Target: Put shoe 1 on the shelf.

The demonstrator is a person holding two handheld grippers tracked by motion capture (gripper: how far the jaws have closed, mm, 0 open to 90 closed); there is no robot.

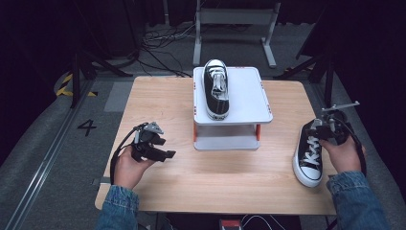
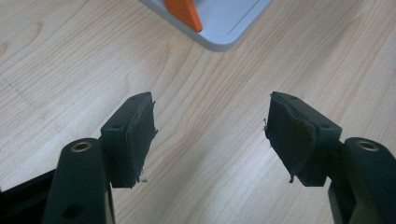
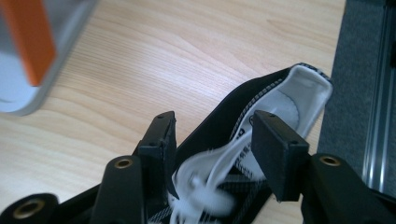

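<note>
Tabletop (image 1: pixel 158 103) bearing a white two-tier stand (image 1: pixel 249 96) by its far edge, one sneaker on top (image 1: pixel 216 88); second sneaker (image 1: pixel 309 153) at right edge, between parted right gripper (image 3: pixel 212 135) pads; left gripper (image 2: pixel 210 135) open near left edge

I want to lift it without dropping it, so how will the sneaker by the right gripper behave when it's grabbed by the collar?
The sneaker looks soft up top: its canvas collar would probably fold under the jaws. The thick rubber sole should stay stiff and likely hang heaviest, so the toe may droop. The loose laces will probably flop and could snag.
</note>
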